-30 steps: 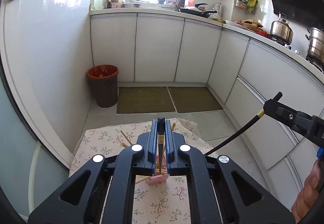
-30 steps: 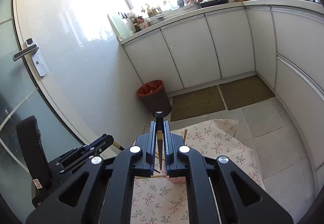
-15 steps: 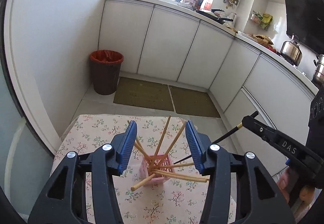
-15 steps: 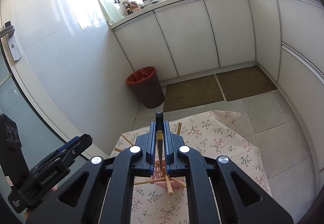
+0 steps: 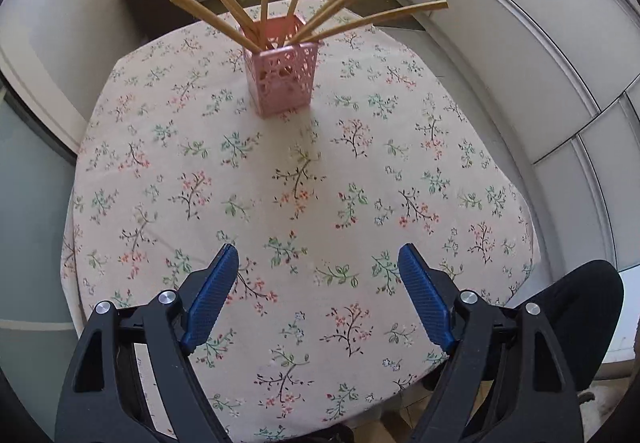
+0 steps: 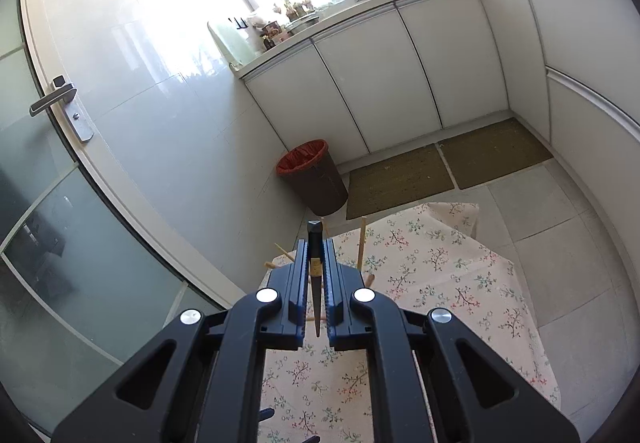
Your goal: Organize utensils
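Left tool now wide apart, empty, lower over tablecloth.

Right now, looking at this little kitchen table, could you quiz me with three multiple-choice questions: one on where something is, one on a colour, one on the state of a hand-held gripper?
1. Where do the wooden chopsticks stand?
A. In the pink basket
B. Flat on the tablecloth
C. In the bin

2. What colour is the liner of the waste bin?
A. Blue
B. Red
C. White

3. How is the right hand-held gripper?
A. Wide open and empty
B. Shut on a spoon
C. Shut on a black chopstick

Answers:
1. A: they fan out of the pink lattice basket on the floral tablecloth.
2. B: a red liner folds over the rim.
3. C: the black chopstick is pinched between closed jaws, while the left hand-held gripper is open and empty.
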Available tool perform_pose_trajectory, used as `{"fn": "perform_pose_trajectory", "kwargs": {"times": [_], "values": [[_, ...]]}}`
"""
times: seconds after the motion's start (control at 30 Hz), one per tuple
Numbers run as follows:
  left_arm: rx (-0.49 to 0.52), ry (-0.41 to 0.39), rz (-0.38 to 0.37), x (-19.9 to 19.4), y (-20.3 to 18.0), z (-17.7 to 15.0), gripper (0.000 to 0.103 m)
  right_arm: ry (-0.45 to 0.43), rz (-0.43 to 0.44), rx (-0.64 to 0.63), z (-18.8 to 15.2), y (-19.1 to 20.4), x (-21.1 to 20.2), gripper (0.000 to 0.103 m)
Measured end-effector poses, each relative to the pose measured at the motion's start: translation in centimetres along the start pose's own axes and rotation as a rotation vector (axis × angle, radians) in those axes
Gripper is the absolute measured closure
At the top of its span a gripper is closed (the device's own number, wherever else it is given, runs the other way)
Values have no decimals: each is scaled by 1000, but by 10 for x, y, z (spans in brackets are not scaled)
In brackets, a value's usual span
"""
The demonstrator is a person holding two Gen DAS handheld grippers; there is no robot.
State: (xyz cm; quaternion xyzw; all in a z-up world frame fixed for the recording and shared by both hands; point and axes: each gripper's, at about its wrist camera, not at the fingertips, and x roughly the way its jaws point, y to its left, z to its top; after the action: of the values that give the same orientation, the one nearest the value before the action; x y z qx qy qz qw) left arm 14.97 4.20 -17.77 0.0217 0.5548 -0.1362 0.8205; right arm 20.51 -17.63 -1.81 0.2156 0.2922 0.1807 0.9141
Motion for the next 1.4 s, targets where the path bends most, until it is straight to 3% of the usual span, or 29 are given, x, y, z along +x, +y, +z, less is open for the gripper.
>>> {"fn": "perform_pose_trajectory", "kwargs": {"times": [0.17,0.3,0.4,0.47,0.7,0.8,0.87,1.0,1.1,1.23,1.4], "values": [[-98,-64,5,-10,16,1,24,38,-43,21,-2,-9,3,96],[-275,-201,6,-22,47,-1,23,-29,-104,-29,11,3,18,96],[-341,-244,63,-23,66,-1,24,-48,-123,-66,18,19,47,96],[-374,-266,99,-25,78,-1,24,-39,-117,-62,19,26,71,96],[-443,-288,37,-31,109,-4,24,-14,-127,-60,13,41,125,96],[-449,-293,13,-34,115,-3,24,53,-155,-87,4,41,149,92],[-445,-299,6,-38,114,-4,24,84,-178,-88,-2,37,163,82],[-443,-331,15,-46,112,-5,23,80,-185,-86,-10,34,157,78],[-443,-362,32,-55,109,-3,22,23,-207,-133,-17,40,130,58],[-427,-455,73,-81,93,3,7,-26,-292,-227,-42,50,91,34],[-345,-512,235,-107,53,18,7,-56,-425,-294,-74,52,48,10]]}}
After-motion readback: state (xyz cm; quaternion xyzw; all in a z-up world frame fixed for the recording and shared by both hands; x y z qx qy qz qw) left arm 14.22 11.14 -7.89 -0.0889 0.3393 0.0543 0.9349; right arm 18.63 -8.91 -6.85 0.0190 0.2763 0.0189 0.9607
